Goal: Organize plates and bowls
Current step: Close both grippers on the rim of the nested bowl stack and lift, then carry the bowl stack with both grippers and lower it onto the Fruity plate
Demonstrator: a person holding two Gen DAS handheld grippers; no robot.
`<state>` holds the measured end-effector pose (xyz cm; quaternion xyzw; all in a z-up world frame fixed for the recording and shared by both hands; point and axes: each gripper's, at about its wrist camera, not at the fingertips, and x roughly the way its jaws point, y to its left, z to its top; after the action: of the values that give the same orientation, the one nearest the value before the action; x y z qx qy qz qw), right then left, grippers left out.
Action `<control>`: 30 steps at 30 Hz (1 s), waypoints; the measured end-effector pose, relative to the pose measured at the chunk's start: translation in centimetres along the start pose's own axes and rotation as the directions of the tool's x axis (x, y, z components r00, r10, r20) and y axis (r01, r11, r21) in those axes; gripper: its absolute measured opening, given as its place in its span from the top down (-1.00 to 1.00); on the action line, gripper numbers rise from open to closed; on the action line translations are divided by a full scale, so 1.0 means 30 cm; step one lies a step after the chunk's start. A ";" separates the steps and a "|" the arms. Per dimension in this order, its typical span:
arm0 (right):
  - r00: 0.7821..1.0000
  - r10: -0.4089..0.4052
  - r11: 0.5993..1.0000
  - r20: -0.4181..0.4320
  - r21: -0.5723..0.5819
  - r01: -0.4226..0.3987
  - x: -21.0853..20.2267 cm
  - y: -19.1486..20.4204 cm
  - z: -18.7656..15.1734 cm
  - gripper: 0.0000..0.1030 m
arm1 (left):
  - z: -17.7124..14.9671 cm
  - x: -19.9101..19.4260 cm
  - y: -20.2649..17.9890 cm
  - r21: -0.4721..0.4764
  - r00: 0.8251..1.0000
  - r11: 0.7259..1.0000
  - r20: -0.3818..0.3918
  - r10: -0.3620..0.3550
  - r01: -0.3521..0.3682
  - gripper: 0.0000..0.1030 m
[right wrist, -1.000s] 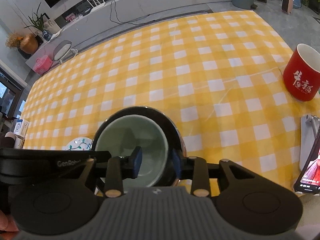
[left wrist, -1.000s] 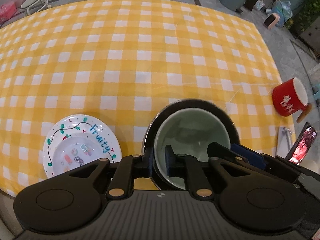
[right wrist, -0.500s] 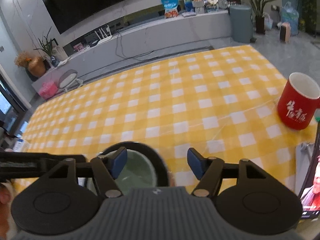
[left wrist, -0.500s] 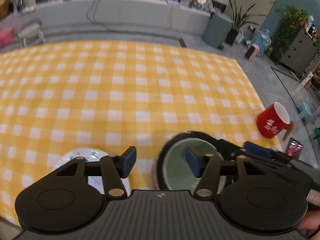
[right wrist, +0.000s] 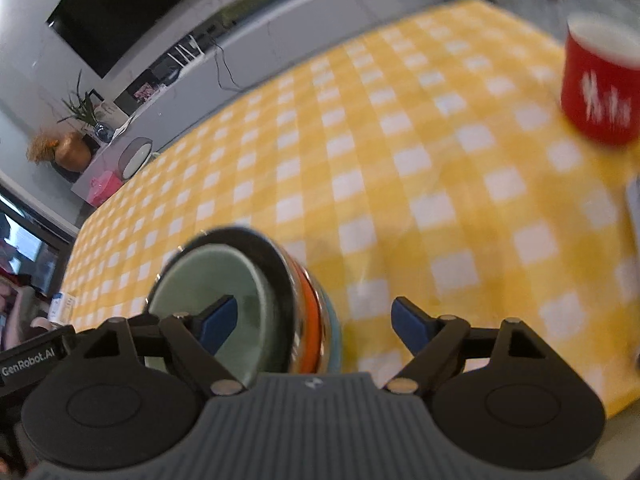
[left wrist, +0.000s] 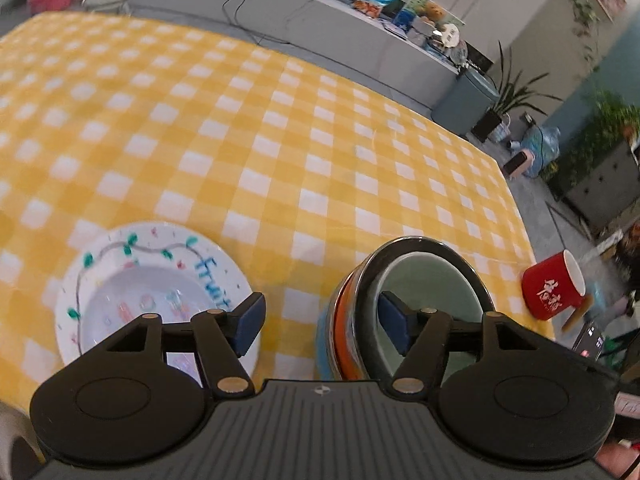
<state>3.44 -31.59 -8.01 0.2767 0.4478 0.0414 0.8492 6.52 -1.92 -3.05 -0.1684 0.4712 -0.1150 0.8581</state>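
The left gripper [left wrist: 322, 326] is raised above the near edge of the yellow checked tablecloth [left wrist: 280, 152], its fingers wide apart and holding nothing. The right gripper [right wrist: 312, 322] hangs beside it, also spread and empty.

The stack of bowls [left wrist: 404, 304] — a pale green bowl [left wrist: 432, 288] nested in a dark-rimmed one, with orange and blue rims beneath — stands at the near edge, between the two grippers. The white "Fruity" plate [left wrist: 132, 280] lies near the stack on its left; a red mug [left wrist: 554, 290] stands at the right edge.

A second ago both grippers were pinched on the green bowl's rim; since then both have let go, opened and drawn back upward, while the bowl stays nested.
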 end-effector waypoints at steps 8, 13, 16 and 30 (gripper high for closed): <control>0.994 0.086 0.984 -0.062 0.161 -0.075 0.037 -0.060 -0.008 -0.58 | -0.014 0.030 0.040 -0.117 0.993 0.987 -0.030 -0.112 0.108 -0.46; 0.992 0.090 0.981 -0.088 0.181 -0.073 0.058 -0.063 -0.011 -0.54 | -0.024 0.064 0.048 -0.140 0.992 0.984 -0.047 -0.120 0.112 -0.43; 0.994 0.078 0.985 -0.082 0.160 -0.064 0.053 -0.055 -0.011 -0.51 | -0.027 0.085 0.060 -0.167 0.987 0.977 -0.065 -0.145 0.132 -0.41; 0.991 0.099 0.983 -0.087 0.165 -0.084 0.058 -0.067 -0.006 -0.25 | -0.042 0.128 0.047 -0.182 0.982 0.974 -0.104 -0.158 0.138 -0.18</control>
<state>3.98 -32.66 -10.40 0.3624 0.4763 0.0573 0.7991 7.54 -2.23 -7.18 -0.2702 0.5156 -0.1469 0.7998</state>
